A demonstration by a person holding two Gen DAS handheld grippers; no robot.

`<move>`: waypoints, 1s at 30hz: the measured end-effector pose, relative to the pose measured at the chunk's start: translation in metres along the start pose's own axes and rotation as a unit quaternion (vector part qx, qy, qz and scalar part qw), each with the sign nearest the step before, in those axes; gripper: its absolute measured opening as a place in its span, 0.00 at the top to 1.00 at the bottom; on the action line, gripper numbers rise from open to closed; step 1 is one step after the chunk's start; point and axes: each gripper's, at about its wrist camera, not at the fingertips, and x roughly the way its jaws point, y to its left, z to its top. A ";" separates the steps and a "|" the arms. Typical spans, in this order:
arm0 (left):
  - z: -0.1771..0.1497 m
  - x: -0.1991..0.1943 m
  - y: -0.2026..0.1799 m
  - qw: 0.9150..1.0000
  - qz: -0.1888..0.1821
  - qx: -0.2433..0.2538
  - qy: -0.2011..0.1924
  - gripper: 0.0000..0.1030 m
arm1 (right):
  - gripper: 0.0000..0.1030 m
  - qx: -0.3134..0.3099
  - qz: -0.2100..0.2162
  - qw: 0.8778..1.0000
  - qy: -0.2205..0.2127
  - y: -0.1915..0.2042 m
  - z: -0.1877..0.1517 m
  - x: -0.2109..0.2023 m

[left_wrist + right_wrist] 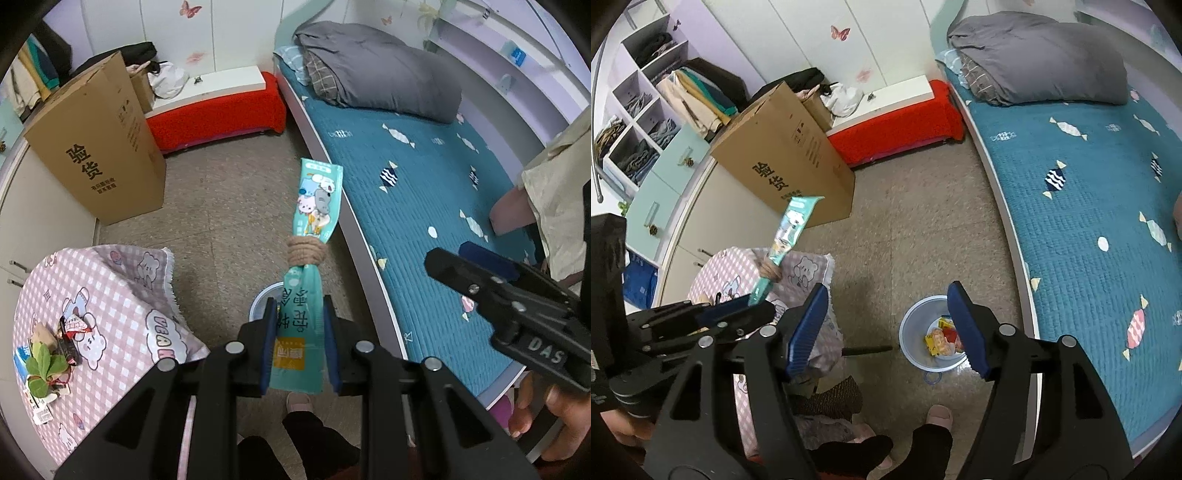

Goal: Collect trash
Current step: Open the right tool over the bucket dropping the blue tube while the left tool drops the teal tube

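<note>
The left gripper (300, 345) clamps the lower end of a long teal snack packet printed with cartoon animals (312, 258), its blue pads pressing both sides. A band of tan cord (307, 251) is wound around the packet's middle, and the packet stands up out of the jaws, leaning slightly. From the right wrist view the same packet (783, 240) slants above the pink-and-white checked cloth with bear prints (809, 269) that covers a small table.

The right gripper (890, 328) has its jaws set wide with nothing between them, and it hangs over a round pale blue plastic waste bin (916, 325) on the speckled floor. Inside the bin lie yellow and red wrappers (940, 338). In the left view only a part of the bin's rim (264, 299) shows behind the held packet.

On the checked cloth (110, 288), well left of the bin, sits a small heap of leftover rubbish (55, 350): green leaves, a red-and-black wrapper and what may be paper scraps, too small to tell apart. A tall brown cardboard box (96, 147) stands beyond the table, and a bed with a teal quilted cover (424, 206) runs along the bin's right.
</note>
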 end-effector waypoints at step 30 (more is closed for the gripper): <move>-0.058 -0.021 0.159 0.987 0.026 -0.161 -0.002 0.30 | 0.34 -0.080 0.033 0.995 0.059 0.128 -0.024 0.062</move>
